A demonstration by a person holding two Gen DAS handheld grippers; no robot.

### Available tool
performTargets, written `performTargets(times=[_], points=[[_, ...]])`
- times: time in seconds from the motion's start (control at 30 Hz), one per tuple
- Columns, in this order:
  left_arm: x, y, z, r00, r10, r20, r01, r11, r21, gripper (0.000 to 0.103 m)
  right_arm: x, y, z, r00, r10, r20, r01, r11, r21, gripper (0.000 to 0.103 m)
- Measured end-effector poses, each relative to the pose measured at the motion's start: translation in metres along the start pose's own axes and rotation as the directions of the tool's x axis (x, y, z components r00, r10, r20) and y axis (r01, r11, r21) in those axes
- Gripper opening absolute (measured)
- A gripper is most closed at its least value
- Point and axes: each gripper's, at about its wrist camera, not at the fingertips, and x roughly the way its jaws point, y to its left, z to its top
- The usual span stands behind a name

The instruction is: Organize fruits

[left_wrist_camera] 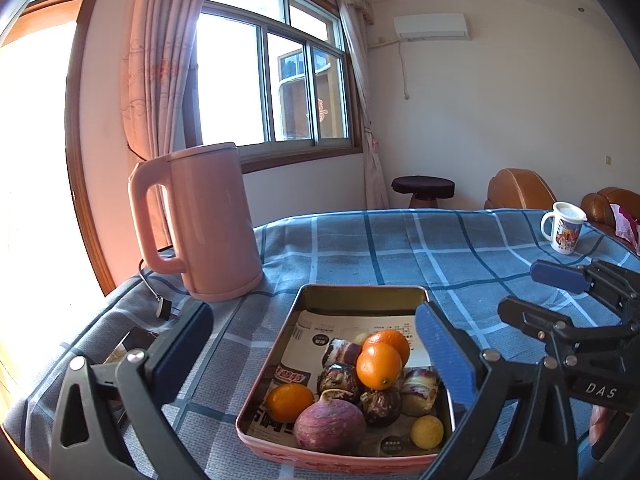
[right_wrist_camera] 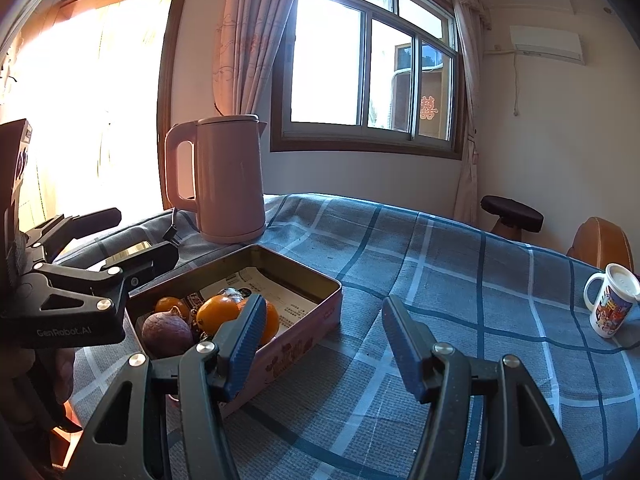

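A pink tin (left_wrist_camera: 360,289) lined with printed paper sits on the blue checked cloth and holds the fruit. Inside are oranges (left_wrist_camera: 378,366), a round purple fruit (left_wrist_camera: 330,422), dark mottled fruits (left_wrist_camera: 340,378) and a small yellow one (left_wrist_camera: 427,432). My left gripper (left_wrist_camera: 316,348) stands open just above the tin's near end, with one finger on each side of it. My right gripper (right_wrist_camera: 324,344) hangs open over bare cloth to the right of the tin (right_wrist_camera: 312,320), with nothing between its fingers. Each gripper shows in the other's view, the right gripper (left_wrist_camera: 536,296) and the left gripper (right_wrist_camera: 132,236).
A pink kettle (left_wrist_camera: 208,224) stands behind the tin at the left, its cord and plug (left_wrist_camera: 162,308) lying on the cloth. A printed mug (right_wrist_camera: 610,306) sits at the far right. Beyond the table are a dark stool (left_wrist_camera: 423,186) and brown armchairs (left_wrist_camera: 516,190).
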Motion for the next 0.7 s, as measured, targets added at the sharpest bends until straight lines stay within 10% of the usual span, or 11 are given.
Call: performTargets(times=[0.7], points=[[-0.0002, -0.0075, -0.0022, 1.000, -0.004, -0.006, 0.004, 1.000, 0.003, 0.103, -0.0014, -0.0020, -0.0043, 1.000, 0.004, -0.018, -0.004, 1.000, -0.011, 0.062]])
